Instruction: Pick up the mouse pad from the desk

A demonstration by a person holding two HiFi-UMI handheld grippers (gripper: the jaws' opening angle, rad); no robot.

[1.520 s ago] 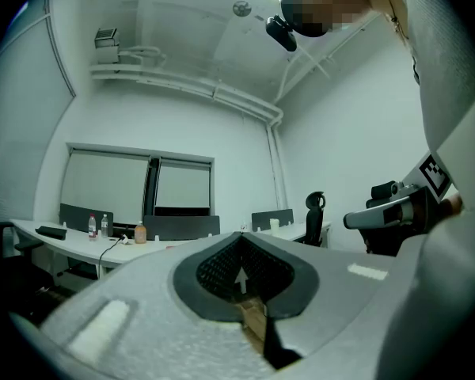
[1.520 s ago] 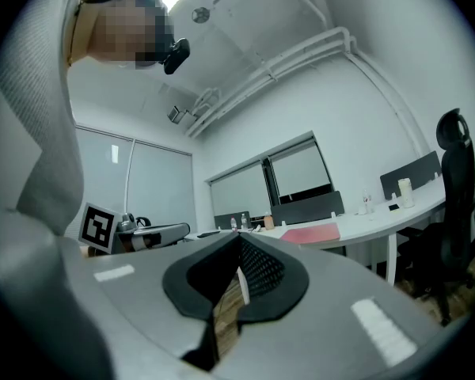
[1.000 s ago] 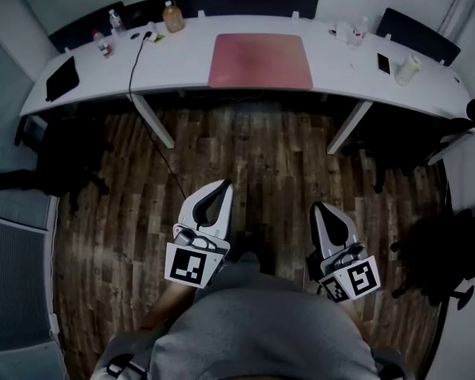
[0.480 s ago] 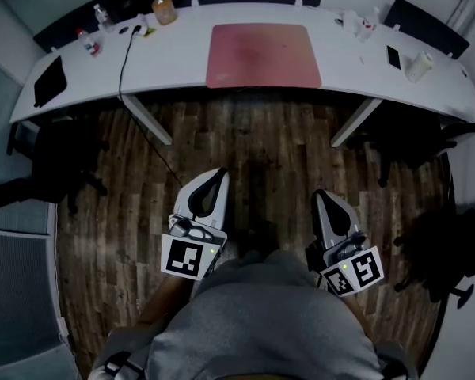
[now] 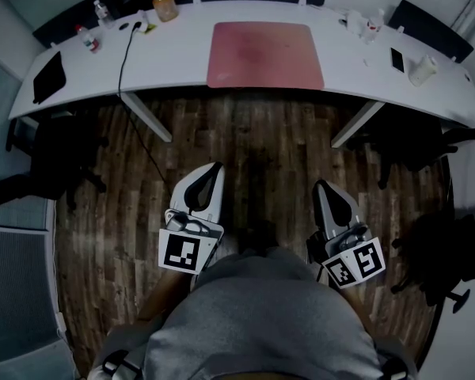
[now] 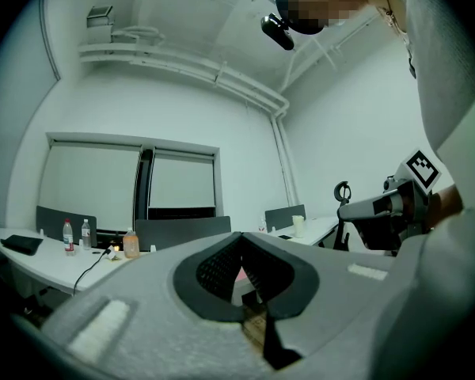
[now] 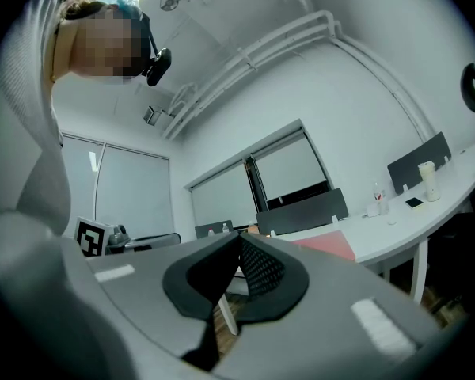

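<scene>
Nearer worktop (image 5: 174, 58) than before, left gripper (image 5: 212, 171) & right gripper (image 5: 322, 188) w/ jaws closed, empty; should open approaching mouse pad (image 5: 265, 54) edge.

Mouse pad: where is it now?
In the head view the red mouse pad lies flat at the middle of the white desk, top centre, with a bottle off to its left.

The head view looked steeply down from above, with the worktop (image 5: 174, 62) across the frame's top, well off. Each gripper view looked level along its jaws toward that worktop. All three shared the pad (image 5: 265, 54).
</scene>
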